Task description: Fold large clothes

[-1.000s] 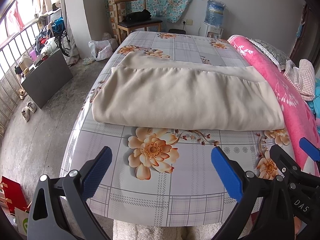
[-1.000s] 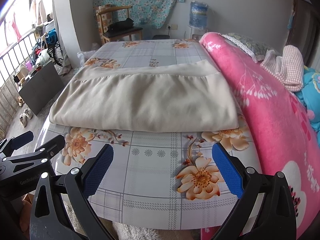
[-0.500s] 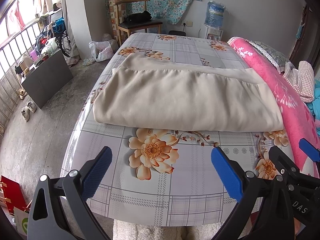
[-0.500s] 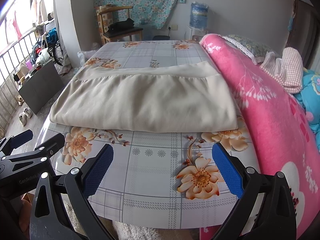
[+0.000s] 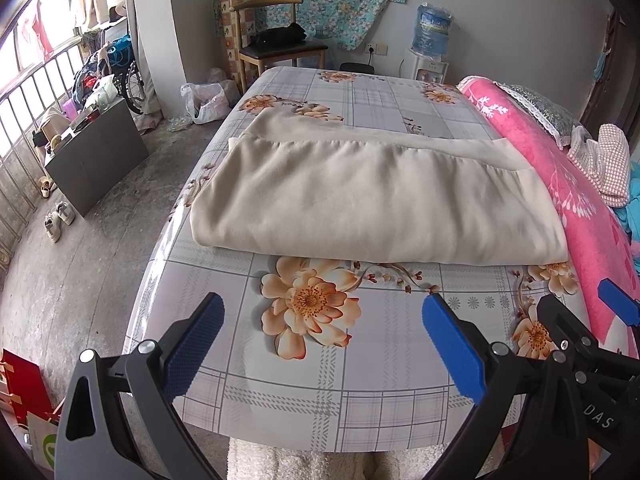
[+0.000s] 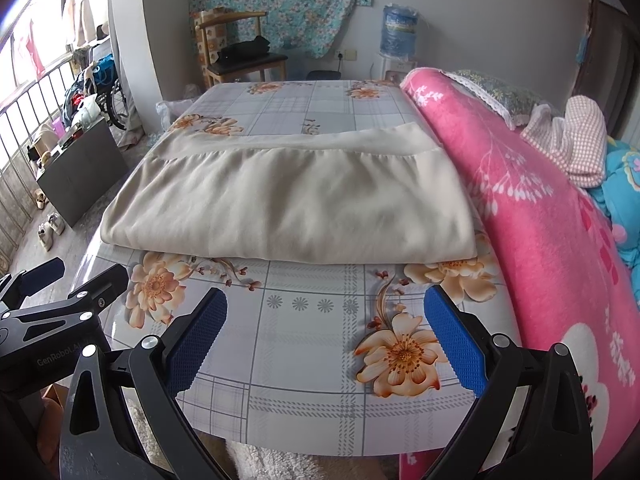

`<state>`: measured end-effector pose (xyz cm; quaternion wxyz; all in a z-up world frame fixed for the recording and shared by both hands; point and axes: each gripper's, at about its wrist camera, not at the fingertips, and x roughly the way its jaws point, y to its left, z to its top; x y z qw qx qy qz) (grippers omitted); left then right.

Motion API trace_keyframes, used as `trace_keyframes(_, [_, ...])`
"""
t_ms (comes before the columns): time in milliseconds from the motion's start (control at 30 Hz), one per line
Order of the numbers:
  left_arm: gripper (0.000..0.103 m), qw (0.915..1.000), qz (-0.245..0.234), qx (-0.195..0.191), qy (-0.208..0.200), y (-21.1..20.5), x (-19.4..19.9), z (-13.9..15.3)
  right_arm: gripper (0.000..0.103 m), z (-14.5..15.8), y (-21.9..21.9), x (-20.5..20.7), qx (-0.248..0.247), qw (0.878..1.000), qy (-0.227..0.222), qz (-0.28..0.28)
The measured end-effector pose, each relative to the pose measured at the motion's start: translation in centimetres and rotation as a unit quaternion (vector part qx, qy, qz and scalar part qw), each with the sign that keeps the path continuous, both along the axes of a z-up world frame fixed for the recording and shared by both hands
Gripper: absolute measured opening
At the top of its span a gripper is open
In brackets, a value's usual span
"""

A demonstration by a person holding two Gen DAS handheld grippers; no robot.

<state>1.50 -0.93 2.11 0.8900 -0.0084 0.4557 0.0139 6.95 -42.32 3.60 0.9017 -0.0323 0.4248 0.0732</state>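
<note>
On the floral tabletop [image 5: 320, 392] ahead, the beige garment [image 5: 376, 204] lies folded over once, upper edge short of the lower, further folds likely left; my left claw [image 5: 320, 344] and right claw [image 6: 324, 340] hover released, empty, near its closest fold.

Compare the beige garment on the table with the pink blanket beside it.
The beige garment is plain, while the pink blanket carries white floral prints. The beige garment lies folded flat in a neat rectangle on the flowered tablecloth; the pink blanket is heaped in a long mound along the table's right side. The garment sits low, the blanket rises above it. Both are soft fabric, and neither the left gripper nor the right gripper touches them.
</note>
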Motion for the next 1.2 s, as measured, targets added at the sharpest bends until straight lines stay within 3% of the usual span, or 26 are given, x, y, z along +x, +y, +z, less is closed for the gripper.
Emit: trace_keyframes(1200, [0.098, 1.0000, 0.003, 0.000, -0.003, -0.4, 1.5, 0.2, 0.095, -0.3, 0.0, 1.8, -0.010, 1.000, 0.008, 0.007])
